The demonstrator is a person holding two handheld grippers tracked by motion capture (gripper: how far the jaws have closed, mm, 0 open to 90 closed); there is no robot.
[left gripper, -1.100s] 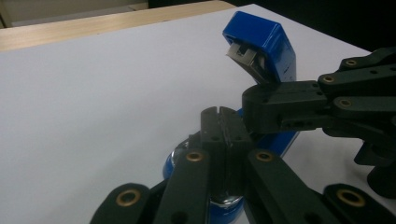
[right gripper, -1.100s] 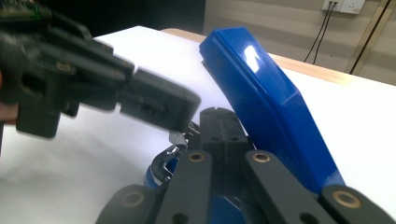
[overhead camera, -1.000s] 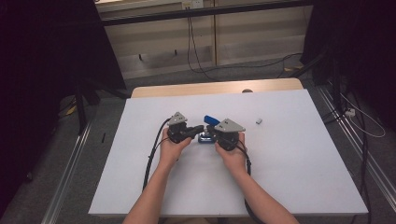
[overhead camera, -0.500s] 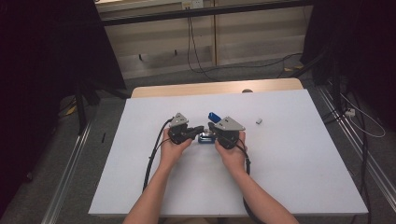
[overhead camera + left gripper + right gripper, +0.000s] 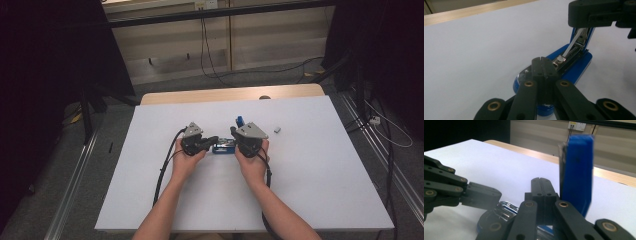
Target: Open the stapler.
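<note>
A blue stapler (image 5: 223, 147) lies open on the white table (image 5: 310, 180) between my two grippers. Its metal magazine (image 5: 567, 58) is exposed and its blue lid (image 5: 577, 175) stands nearly upright. My left gripper (image 5: 543, 65) is shut, its tips resting at the front end of the magazine over the blue base (image 5: 576, 71). My right gripper (image 5: 541, 185) is shut too, its jaws just left of the raised lid and touching or almost touching it. In the high view the left gripper (image 5: 211, 140) points right, the right gripper (image 5: 234, 132) sits by the lid (image 5: 240, 120).
A small white piece (image 5: 277, 130) lies on the table to the right of the right gripper. A wooden strip (image 5: 200, 96) runs along the table's far edge. Black cables trail from both grippers toward the person.
The stapler's blue lid has swung further up and to the right with the right gripper beside it. The left gripper has stayed at the stapler's front.
</note>
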